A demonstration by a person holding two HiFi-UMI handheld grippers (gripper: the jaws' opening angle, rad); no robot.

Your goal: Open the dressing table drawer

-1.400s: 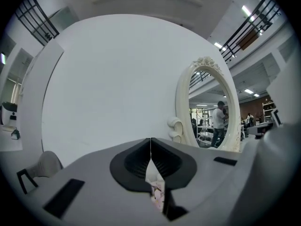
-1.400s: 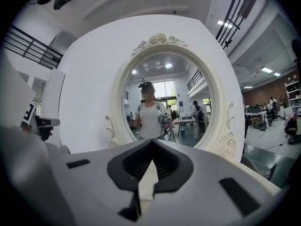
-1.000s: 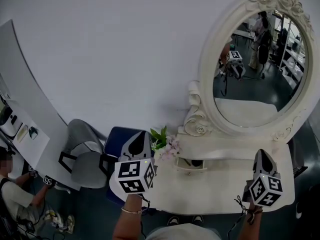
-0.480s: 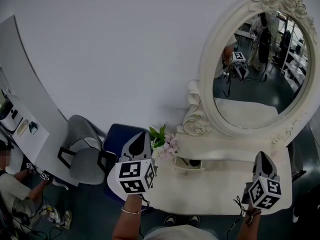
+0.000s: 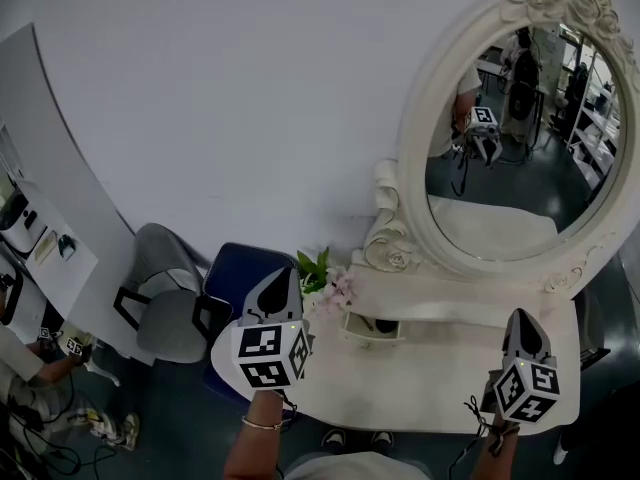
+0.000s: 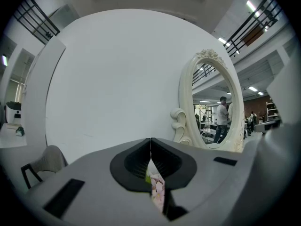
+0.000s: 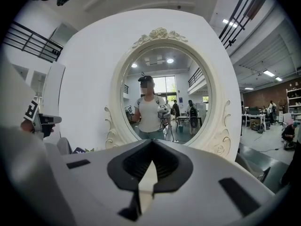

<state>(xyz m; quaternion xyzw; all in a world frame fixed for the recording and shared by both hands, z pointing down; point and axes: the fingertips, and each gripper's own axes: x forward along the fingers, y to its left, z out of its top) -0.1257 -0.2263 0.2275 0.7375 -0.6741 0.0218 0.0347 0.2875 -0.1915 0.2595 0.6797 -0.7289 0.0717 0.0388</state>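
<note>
A: Holding the left hand-held gripper and the right hand-held gripper just above the worktop, both pinched tight together, gripping nothing.

B: Eyeing the drawer, sitting in the little raised shelf under the mirror, between the two and nearer the left one. Possibly showing a dark gap at its top; hard telling from here.

A: Worrying about going in with jaws pressed together: risking sliding off the front, catching no pull.

B: Also risking brushing the flowers standing just beside the drawer's left end and tipping them.

A: Looking at a pale, mostly bare worktop, backing onto a plain white wall.

B: Noting a grey chair and a blue chair parked to its left, and people standing in a big hall, showing in the mirror.
</note>
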